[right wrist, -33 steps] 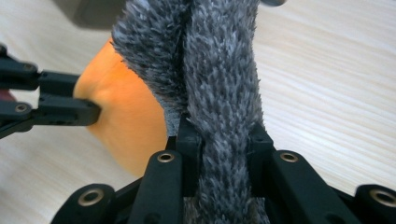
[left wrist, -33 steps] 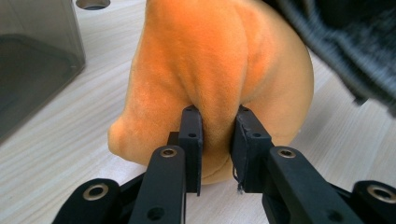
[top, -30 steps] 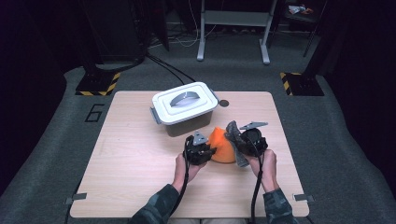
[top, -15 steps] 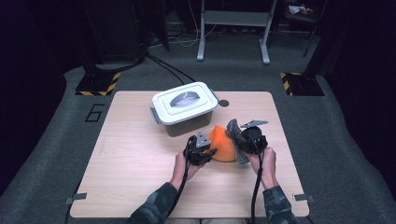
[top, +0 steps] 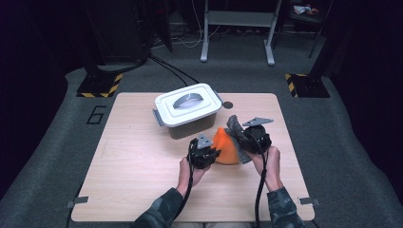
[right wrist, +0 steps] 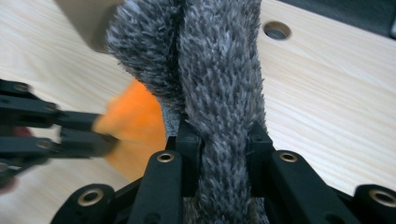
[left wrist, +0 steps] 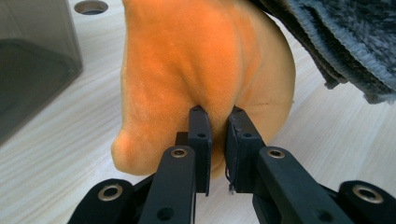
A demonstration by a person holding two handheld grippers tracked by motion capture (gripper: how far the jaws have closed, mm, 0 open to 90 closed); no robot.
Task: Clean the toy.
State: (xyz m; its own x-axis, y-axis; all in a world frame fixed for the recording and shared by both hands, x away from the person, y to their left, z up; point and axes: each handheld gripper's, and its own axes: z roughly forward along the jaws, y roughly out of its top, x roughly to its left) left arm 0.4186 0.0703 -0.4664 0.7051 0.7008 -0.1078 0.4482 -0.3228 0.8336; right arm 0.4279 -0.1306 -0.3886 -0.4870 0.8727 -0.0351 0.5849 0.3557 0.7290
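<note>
left claw (left wrist: 217, 140) pinches the orange cloth (left wrist: 205, 70) at its 6 o'clock edge; right claw (right wrist: 219, 154) clamps the grey cloth (right wrist: 219, 70). both cloths sit on the counter (top: 133, 161), at 5 o'clock from the box (top: 187, 109).

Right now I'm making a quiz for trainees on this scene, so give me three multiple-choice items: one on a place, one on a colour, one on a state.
1. Where is the white box?
A. on the table, beyond the cloths
B. on the floor
C. in a hand

2. What colour is the cloth in the left tool?
A. blue
B. orange
C. green

3. What is the right tool doing?
A. hanging open
B. lying on the table
C. clamped on the grey cloth

Answers:
1 A, the high view shows it on the tabletop behind both cloths.
2 B, the left gripper view shows orange cloth pinched between its jaws.
3 C, the right gripper view shows grey pile squeezed between its jaws.
</note>
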